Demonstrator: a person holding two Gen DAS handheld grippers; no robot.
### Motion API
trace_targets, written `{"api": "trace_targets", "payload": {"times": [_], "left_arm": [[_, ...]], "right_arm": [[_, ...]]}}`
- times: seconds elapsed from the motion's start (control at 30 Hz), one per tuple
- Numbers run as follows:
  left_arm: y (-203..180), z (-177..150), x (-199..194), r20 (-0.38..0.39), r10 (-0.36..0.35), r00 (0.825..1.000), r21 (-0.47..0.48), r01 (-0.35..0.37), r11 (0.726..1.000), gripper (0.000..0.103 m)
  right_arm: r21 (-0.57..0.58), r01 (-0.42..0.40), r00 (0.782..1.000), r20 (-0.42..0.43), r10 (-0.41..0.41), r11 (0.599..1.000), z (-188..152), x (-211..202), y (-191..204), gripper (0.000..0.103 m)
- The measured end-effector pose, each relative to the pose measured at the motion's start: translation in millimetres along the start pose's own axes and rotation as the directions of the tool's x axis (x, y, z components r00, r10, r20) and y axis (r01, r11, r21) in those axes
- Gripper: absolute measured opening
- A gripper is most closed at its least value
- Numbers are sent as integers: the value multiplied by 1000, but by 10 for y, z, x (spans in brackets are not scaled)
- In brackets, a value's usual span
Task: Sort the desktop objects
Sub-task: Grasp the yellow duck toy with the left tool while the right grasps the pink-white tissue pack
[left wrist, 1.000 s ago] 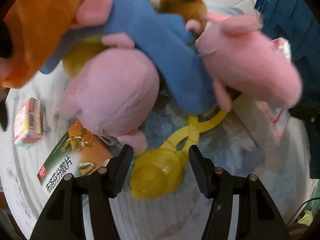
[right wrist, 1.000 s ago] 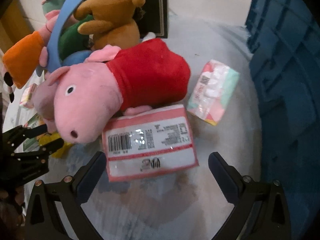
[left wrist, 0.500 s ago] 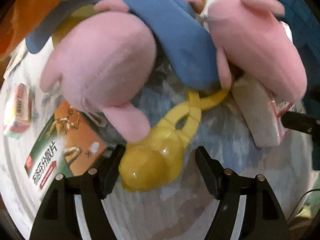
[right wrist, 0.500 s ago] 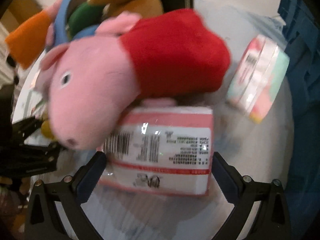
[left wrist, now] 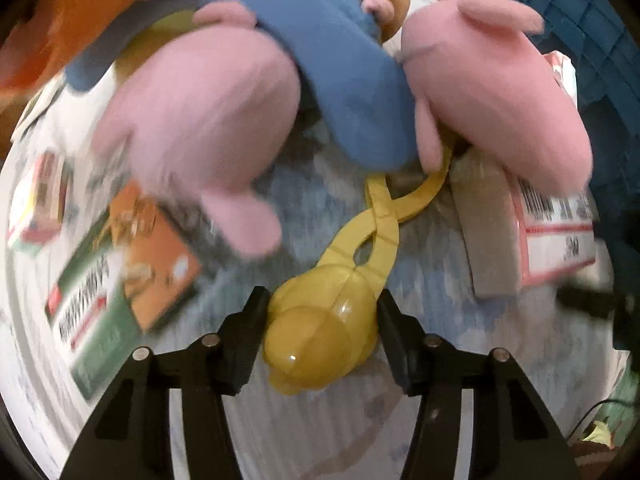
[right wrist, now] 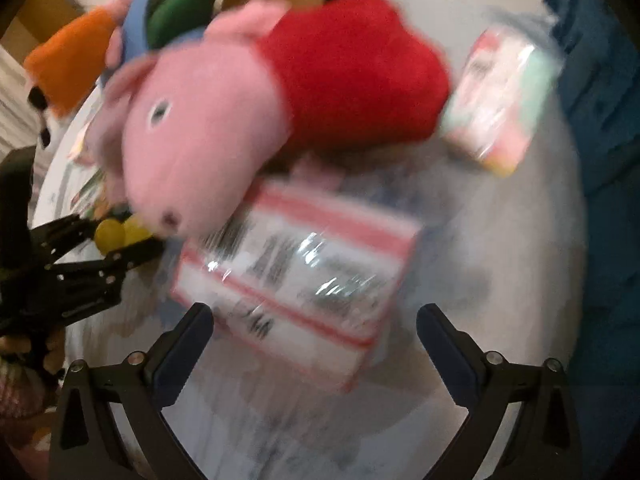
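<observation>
Blue plastic, ribbed and tall: the big blue storage crate point(right wrist: 600, 128) fills the right edge, and everything else gets placed from it. On the pale round tabletop point(right wrist: 500, 280) in front of the crate lies the pink pig plush toy in a red dress point(right wrist: 248, 120), nose toward the camera, its snout overlapping the pink-bordered plastic tissue pack with a barcode point(right wrist: 296, 284). Between pig and crate sits a smaller pastel wrapped packet point(right wrist: 504, 100), badly blurred. The right gripper point(right wrist: 316, 328) has pushed in over the last second, and its jaws stand wide, one on each side of the tissue pack's near end, not yet touching it.

Far from the crate, on the pig's other side, a second pink plush with a blue body point(left wrist: 248, 92) sprawls over an orange-and-green printed carton point(left wrist: 120, 264). Smallest of all: the yellow plastic scissor-handled ball clamp point(left wrist: 324, 328), its handles running under the plush. Here the real change: a second ago the left gripper point(left wrist: 320, 332) was short of it; now its jaws, still fairly wide, flank the clamp's round head, the left pad about touching, no squeeze evident.

So both hands look lined up for a pick, and closing seems the next call. Both views are smeared by motion, so contact is hard to judge.
</observation>
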State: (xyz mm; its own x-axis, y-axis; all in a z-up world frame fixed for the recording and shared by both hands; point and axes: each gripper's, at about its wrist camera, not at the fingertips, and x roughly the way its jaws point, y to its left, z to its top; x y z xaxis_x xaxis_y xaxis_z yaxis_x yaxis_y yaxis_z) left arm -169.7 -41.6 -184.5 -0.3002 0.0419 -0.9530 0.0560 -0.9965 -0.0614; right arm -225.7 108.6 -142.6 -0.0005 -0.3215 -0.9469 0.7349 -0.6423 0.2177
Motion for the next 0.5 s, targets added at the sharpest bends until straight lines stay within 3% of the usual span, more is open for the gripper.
{"api": "trace_targets", "payload": {"times": [0.17,0.33,0.5], "left_arm": [[48,-360,-136,-16,-4,1000,-123,2,992,53],[-28,-485,-214,-12,15,1000,-145,-17,989,53],[-153,-512,-250,-16,48,999,-118,-49,992,53]], "right_arm": [[-121,-117,992,-69,109,986,-281,-54,441,103],[-211,40,998,63,-27,977,-191,-294,562,103],[-272,115,993,54,-104,955,124,-62,612,103]]}}
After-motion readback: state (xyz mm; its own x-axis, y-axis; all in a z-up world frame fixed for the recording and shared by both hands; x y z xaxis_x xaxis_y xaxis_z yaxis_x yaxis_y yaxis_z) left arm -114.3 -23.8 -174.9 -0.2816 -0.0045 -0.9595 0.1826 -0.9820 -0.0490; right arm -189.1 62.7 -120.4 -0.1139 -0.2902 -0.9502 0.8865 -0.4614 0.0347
